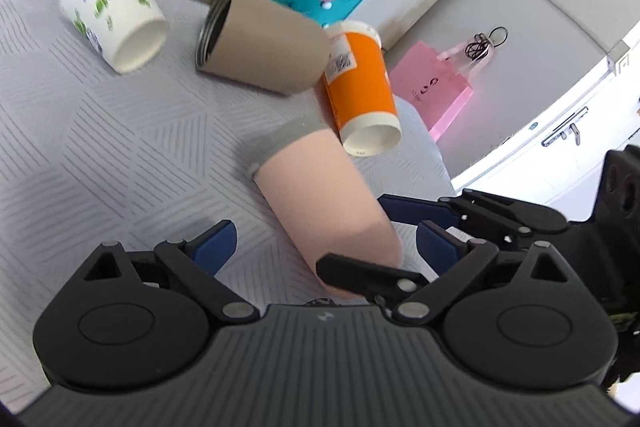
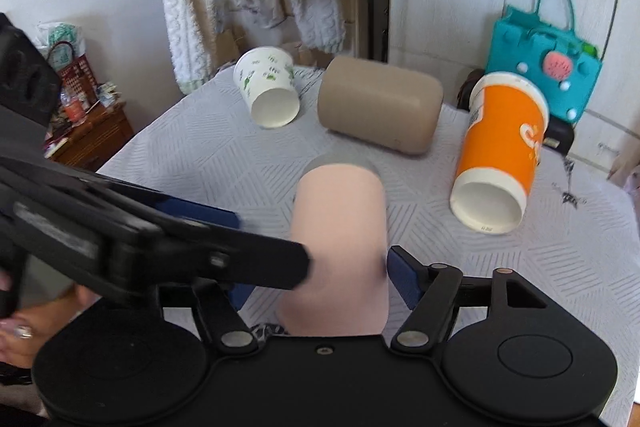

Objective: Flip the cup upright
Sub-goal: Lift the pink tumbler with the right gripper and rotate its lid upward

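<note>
A pink cup point(image 1: 320, 195) with a grey rim lies on its side on the grey patterned cloth, rim pointing away; it also shows in the right wrist view point(image 2: 340, 227). My left gripper point(image 1: 324, 243) is open with its blue pads on either side of the cup's base end. My right gripper point(image 2: 320, 275) has a blue pad at each side of the cup's base; contact is blurred. The right gripper's fingers point(image 1: 424, 211) reach in from the right in the left wrist view. The left gripper's arm point(image 2: 160, 243) crosses the right wrist view.
A white leaf-print cup point(image 2: 268, 91), a tan tumbler point(image 2: 380, 107) and an orange cup point(image 2: 500, 147) lie tipped on the cloth. A teal bag point(image 2: 548, 63) stands at the back right. A pink bag point(image 1: 436, 87) lies past the table's edge point(image 1: 432, 147).
</note>
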`<state>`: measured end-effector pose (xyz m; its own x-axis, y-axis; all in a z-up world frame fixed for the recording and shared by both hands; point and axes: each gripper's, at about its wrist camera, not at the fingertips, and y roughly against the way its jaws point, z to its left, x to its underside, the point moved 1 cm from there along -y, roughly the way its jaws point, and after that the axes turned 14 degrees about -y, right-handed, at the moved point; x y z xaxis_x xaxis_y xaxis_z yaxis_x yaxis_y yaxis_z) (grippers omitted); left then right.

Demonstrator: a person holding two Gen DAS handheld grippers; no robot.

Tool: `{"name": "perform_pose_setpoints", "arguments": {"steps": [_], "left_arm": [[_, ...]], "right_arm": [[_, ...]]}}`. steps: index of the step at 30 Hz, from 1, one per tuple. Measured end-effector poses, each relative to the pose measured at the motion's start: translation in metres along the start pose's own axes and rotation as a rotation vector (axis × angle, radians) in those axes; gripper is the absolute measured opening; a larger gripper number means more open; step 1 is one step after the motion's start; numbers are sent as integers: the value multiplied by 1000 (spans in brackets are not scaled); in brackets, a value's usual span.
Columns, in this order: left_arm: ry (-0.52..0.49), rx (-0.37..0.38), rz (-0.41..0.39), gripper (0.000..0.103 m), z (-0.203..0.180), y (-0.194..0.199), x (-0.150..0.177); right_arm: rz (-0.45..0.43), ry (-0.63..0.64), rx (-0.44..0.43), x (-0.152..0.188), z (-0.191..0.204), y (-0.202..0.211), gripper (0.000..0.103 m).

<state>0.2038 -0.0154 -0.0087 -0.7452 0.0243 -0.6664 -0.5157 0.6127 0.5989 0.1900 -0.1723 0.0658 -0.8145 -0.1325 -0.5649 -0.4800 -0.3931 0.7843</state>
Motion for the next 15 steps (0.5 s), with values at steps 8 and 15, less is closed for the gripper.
{"name": "perform_pose_setpoints", "arguments": {"steps": [8, 15], "left_arm": [[31, 27, 55, 97, 4, -30, -10], [36, 52, 46, 77, 1, -36, -11]], "right_arm": [[65, 56, 19, -11, -1, -5, 82], [108, 57, -89, -16, -13, -11, 82]]}}
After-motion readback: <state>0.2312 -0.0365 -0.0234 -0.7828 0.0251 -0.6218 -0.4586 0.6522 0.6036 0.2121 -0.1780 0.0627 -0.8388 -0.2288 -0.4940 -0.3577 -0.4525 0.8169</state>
